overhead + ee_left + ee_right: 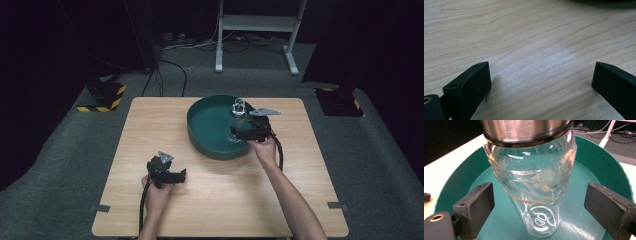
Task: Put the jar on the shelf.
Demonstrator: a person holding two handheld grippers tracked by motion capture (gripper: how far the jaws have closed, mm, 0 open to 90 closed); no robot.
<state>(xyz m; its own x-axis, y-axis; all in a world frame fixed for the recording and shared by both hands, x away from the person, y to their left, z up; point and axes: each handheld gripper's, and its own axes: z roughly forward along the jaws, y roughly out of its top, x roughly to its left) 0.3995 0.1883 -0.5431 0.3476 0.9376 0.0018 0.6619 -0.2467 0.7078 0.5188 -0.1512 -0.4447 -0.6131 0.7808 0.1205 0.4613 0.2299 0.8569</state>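
Dark curtains and grey carpet surround your pale wooden tabletop (220, 200). On its far right part sits a round green basin (210, 127), and a clear glass jar (534, 192) with a metal lid (526, 130) stands upright inside the basin, toward its right wall. Your right tool (239, 132) reaches over the basin's right rim toward the jar; in the right gripper view its jaws stand spread on either side of the glass, with a gap at each pad, so nothing is gripped. Your left tool (176, 176) rests low over bare wood near the left front of the tabletop, well apart from the basin, its jaws wide apart with nothing between them.
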